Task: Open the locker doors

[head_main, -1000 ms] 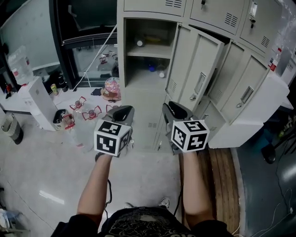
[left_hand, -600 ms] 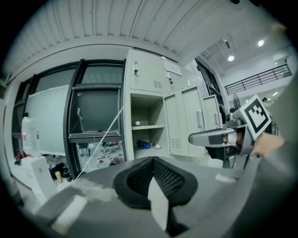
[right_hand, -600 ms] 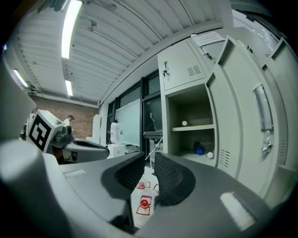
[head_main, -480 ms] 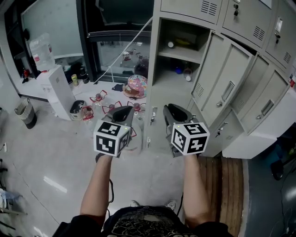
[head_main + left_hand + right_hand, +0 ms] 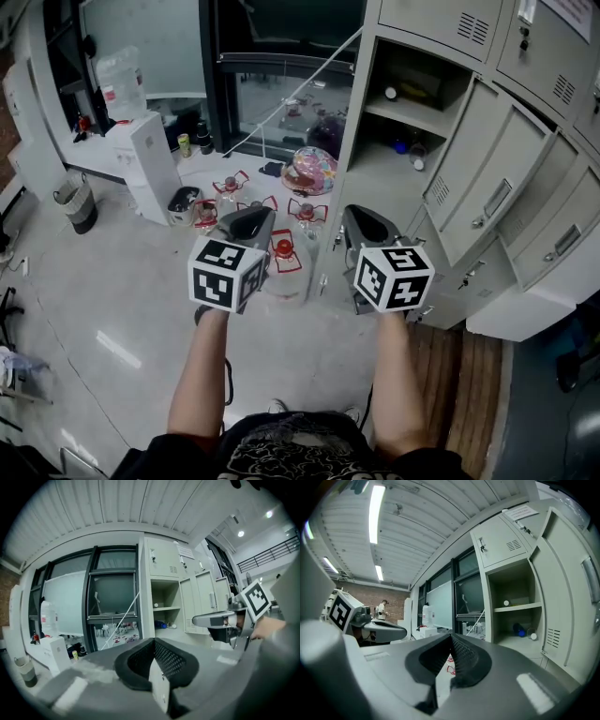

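1. The grey locker bank (image 5: 361,141) fills the upper right of the head view, ahead and to the right of both grippers; its leftmost compartment stands open and shows a shelf inside
2. The open locker doors (image 5: 478,187) hang swung outward just right of that compartment, each with a handle, while the upper lockers (image 5: 427,19) above are shut
3. A white water dispenser (image 5: 150,164) stands on the floor at left, near the dark window
4. The left gripper (image 5: 251,220) is held out over the floor, well apart from the lockers, its jaws pressed together with nothing between them
5. The right gripper (image 5: 364,220) is level beside it, touching no door, its jaws likewise closed and empty
6. Red-handled water jugs (image 5: 284,258) sit on the floor beyond the grippers
7. A blue bottle (image 5: 401,146) lies under the shelf
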`<action>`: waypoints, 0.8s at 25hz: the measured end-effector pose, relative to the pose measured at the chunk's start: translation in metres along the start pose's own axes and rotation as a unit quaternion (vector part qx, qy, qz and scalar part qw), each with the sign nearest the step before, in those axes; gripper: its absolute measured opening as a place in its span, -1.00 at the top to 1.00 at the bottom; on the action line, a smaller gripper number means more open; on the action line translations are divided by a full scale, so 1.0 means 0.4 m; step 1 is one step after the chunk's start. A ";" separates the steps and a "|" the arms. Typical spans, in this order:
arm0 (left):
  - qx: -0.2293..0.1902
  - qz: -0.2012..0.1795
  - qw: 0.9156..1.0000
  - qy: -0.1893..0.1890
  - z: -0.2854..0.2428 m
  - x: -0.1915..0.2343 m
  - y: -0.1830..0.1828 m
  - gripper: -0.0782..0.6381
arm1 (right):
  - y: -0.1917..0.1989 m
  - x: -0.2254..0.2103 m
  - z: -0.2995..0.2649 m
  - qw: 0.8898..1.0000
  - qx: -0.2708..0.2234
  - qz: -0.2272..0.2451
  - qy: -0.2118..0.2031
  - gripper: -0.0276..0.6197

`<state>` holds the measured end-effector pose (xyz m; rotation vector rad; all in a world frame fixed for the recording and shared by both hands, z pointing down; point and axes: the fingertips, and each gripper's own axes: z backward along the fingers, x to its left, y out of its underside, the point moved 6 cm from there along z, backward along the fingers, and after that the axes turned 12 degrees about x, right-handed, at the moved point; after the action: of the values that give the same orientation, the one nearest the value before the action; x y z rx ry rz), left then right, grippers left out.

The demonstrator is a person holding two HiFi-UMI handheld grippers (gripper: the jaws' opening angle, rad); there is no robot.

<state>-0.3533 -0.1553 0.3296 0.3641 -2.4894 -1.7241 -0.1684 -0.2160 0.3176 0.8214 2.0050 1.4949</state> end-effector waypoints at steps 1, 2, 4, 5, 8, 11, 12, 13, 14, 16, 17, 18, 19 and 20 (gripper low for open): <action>0.001 0.000 1.000 -0.003 0.005 0.006 0.003 0.78 | 0.000 0.005 -0.003 1.000 0.001 0.002 -0.001 0.91; 0.001 0.001 1.000 -0.006 0.009 0.012 0.006 0.78 | -0.001 0.008 -0.006 1.000 0.001 0.004 -0.002 0.91; 0.002 0.005 1.000 -0.010 0.016 0.023 0.010 0.78 | -0.005 0.011 -0.007 1.000 0.001 0.007 -0.003 0.91; 0.002 0.007 1.000 -0.012 0.018 0.028 0.011 0.78 | -0.006 0.011 -0.006 1.000 0.000 0.007 -0.003 0.91; 0.002 0.012 1.000 -0.014 0.023 0.036 0.008 0.78 | -0.009 0.003 -0.002 1.000 0.000 0.005 -0.001 0.91; 0.000 0.012 1.000 -0.015 0.017 0.040 0.002 0.78 | -0.010 -0.007 -0.005 1.000 0.000 0.004 0.000 0.91; 0.000 0.012 1.000 -0.014 0.015 0.041 0.002 0.78 | -0.010 -0.007 -0.006 1.000 -0.001 0.004 0.001 0.91; 0.000 0.012 1.000 -0.013 0.013 0.042 0.004 0.78 | -0.009 -0.006 -0.007 1.000 -0.001 0.004 0.001 0.91; 0.000 0.011 1.000 -0.011 0.012 0.042 0.006 0.78 | -0.008 -0.005 -0.008 1.000 -0.002 0.004 0.001 0.91; 0.001 0.010 1.000 -0.009 0.012 0.042 0.011 0.78 | -0.006 -0.002 -0.007 1.000 -0.002 0.004 0.003 0.91; 0.001 0.009 1.000 -0.008 0.012 0.042 0.012 0.78 | -0.005 -0.001 -0.007 1.000 -0.002 0.003 0.003 0.91; 0.001 0.009 1.000 -0.008 0.011 0.042 0.011 0.78 | -0.005 -0.002 -0.007 1.000 -0.002 0.003 0.004 0.91; 0.002 0.008 1.000 -0.007 0.009 0.042 0.010 0.78 | -0.005 -0.003 -0.008 1.000 -0.002 0.003 0.004 0.91; 0.002 0.008 1.000 -0.007 0.007 0.042 0.009 0.78 | -0.005 -0.004 -0.009 1.000 -0.002 0.002 0.004 0.91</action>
<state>-0.3705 -0.1558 0.3310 0.3321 -2.4976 -1.7228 -0.1700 -0.2201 0.3167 0.8207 2.0067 1.5053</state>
